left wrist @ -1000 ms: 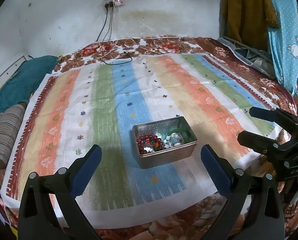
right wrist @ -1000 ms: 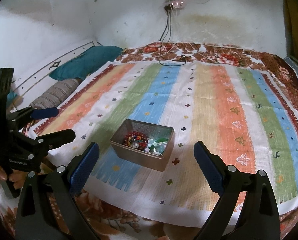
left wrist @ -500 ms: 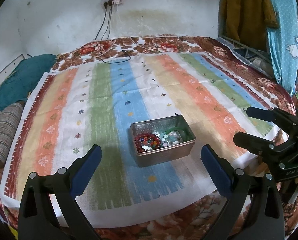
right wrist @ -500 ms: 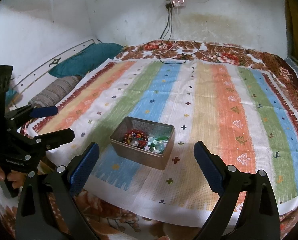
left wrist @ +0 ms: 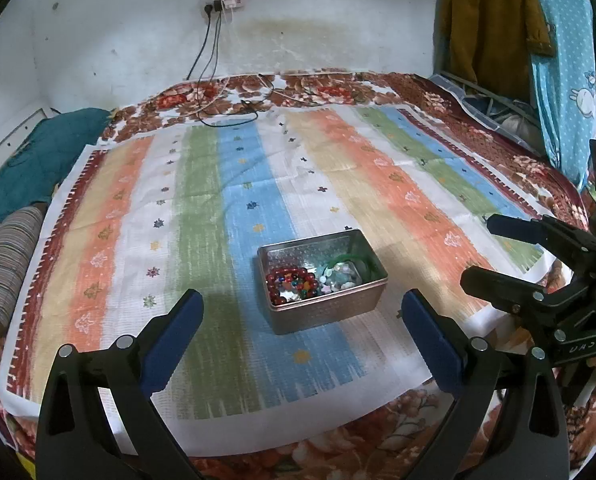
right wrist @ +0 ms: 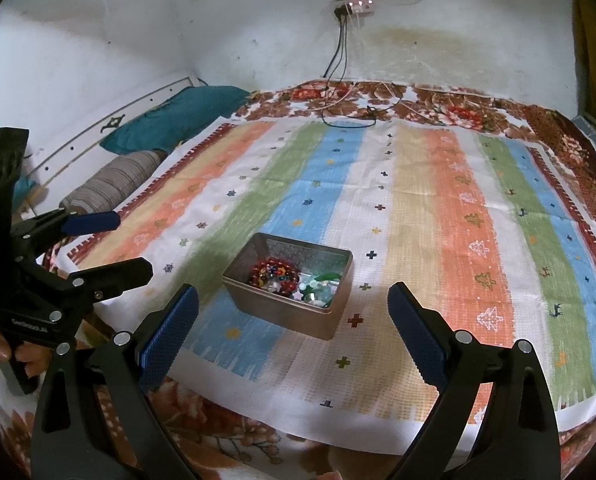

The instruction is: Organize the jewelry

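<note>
An open metal tin (left wrist: 330,312) (right wrist: 281,312) stands on a striped cloth (left wrist: 201,220) (right wrist: 418,208) on the bed. Inside lie a red bead bracelet (left wrist: 281,280) (right wrist: 263,270), pale stones and a green bangle (left wrist: 352,260) (right wrist: 326,278). My left gripper (left wrist: 304,320) is open and empty, just short of the tin. My right gripper (right wrist: 293,312) is open and empty, also near the tin. Each gripper shows in the other's view: the right one at the right edge (left wrist: 510,256), the left one at the left edge (right wrist: 109,248).
A teal pillow (left wrist: 29,164) (right wrist: 177,116) and a striped bolster (left wrist: 1,256) (right wrist: 113,188) lie at the bed's left. Cables (left wrist: 225,116) (right wrist: 350,112) trail from a wall socket onto the far bed edge. Clothes (left wrist: 494,24) hang at the right.
Both grippers have moved slightly forward and lower toward the tin, which now sits a little nearer in each view. Both stay open.
</note>
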`<act>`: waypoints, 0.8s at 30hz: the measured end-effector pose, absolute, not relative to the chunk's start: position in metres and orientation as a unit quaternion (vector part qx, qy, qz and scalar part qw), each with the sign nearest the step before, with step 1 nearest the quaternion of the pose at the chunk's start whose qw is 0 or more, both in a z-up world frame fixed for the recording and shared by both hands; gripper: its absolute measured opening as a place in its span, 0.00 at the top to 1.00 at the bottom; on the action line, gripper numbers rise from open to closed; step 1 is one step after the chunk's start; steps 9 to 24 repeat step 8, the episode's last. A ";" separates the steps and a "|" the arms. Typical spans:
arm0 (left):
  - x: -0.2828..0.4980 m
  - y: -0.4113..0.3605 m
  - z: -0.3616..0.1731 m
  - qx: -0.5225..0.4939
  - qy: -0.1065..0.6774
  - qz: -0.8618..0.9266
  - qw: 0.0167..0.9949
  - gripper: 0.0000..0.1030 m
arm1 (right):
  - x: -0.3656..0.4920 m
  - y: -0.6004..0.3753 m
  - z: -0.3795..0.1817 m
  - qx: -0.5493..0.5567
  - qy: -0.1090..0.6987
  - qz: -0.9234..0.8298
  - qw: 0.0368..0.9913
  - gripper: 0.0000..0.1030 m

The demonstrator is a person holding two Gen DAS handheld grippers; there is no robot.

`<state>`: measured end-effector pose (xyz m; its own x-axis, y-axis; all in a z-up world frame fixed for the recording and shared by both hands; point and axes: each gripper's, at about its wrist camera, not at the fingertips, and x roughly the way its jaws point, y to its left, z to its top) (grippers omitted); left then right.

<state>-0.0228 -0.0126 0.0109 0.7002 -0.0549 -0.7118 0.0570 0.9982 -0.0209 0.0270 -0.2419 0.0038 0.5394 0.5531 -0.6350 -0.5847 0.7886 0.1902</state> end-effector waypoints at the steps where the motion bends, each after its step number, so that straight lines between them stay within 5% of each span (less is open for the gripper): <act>1: -0.023 -0.014 0.011 0.002 0.386 -0.028 0.922 0.06 | 0.027 -0.242 0.003 -0.023 0.354 0.323 0.877 0.07; 24: -0.025 -0.021 0.008 0.015 0.390 -0.029 0.920 0.06 | 0.029 -0.240 0.002 -0.029 0.360 0.319 0.876 0.07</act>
